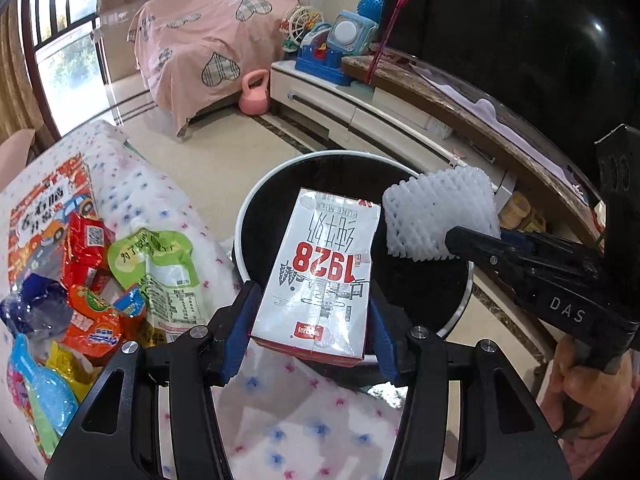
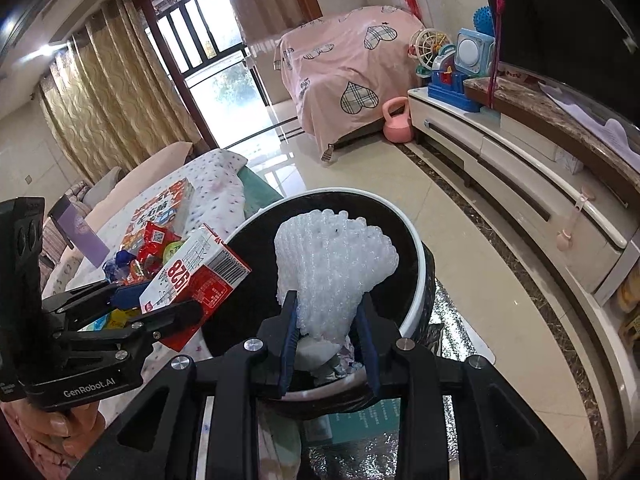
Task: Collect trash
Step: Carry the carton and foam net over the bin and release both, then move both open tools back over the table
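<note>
Here our left gripper (image 1: 310, 316) pinches the red-and-white rectangular milk carton (image 1: 320, 268), our right gripper (image 2: 330, 338) the white foam fruit net (image 2: 332, 268), both above the round white-rimmed black-lined bin (image 2: 416, 256).

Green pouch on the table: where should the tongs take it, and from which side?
Probably the top edge of the green pouch, beside its spout, coming from above. It lies flat and crinkled among other wrappers, so that raised free end looks easiest to pinch.

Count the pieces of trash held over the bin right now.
2. The milk carton sits clamped in the left gripper above the bin; the white foam net is clamped in the right gripper.
</note>
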